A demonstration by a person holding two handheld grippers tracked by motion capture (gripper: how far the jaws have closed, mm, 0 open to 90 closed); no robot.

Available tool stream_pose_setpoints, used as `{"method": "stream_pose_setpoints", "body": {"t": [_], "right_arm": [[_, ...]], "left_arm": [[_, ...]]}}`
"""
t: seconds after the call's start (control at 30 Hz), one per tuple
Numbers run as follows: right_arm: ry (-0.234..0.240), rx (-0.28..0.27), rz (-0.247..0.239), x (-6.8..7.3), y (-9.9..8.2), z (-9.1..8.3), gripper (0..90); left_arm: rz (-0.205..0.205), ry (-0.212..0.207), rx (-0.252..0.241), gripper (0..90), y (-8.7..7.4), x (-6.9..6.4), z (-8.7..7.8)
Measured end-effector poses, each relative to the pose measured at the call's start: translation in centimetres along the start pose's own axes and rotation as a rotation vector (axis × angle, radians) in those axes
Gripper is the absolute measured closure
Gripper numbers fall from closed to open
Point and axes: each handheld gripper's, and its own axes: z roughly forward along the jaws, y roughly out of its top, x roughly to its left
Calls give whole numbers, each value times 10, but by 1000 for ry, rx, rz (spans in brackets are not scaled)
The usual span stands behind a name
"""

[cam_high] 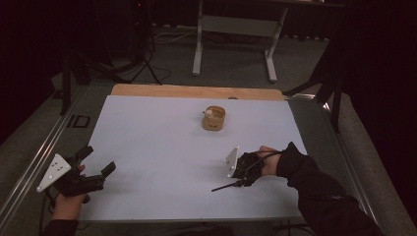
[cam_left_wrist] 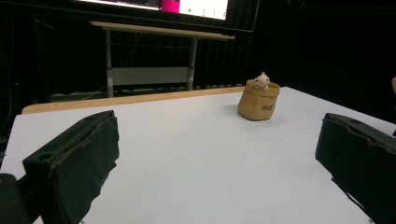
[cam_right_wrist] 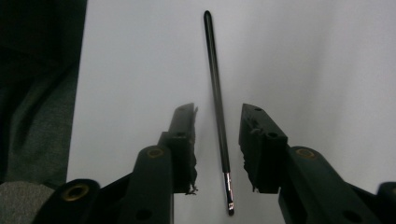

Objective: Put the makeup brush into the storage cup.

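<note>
Two jaws of right gripper (cam_right_wrist: 217, 121) held apart astride black brush (cam_right_wrist: 215, 93), not yet gripped; brush unlifted from table (cam_high: 162, 147); left gripper (cam_high: 96, 162) held wide open, empty.

Tongs (cam_left_wrist: 219, 163): two black jaws rise at lower left and lower right of the frame, set wide apart, nothing between them.
Bench (cam_left_wrist: 196, 154): white top across the lower half, wooden strip along its far edge.
Pouch (cam_left_wrist: 258, 100): tan, upright, right of centre, well beyond the jaws.
Toy (cam_left_wrist: 262, 81): small, pale, poking out of the pouch top.
Desk (cam_left_wrist: 159, 51): upper left, behind the bench, on light legs.
</note>
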Motion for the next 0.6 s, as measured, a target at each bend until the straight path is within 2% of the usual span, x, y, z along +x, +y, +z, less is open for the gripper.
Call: {"method": "stream_pose_setpoints", "body": {"t": [0.2,0.5,0.6], "right_arm": [[21,30,6,-3,1,9,695],[19,78,-20,-5,-1,20,746],[26,98,-15,-6,-2,24,753]], "left_arm": [[1,-2,1,3,0,0,0],[5,0,2,3,0,0,0],[3,0,2,3,-1,0,0]]}}
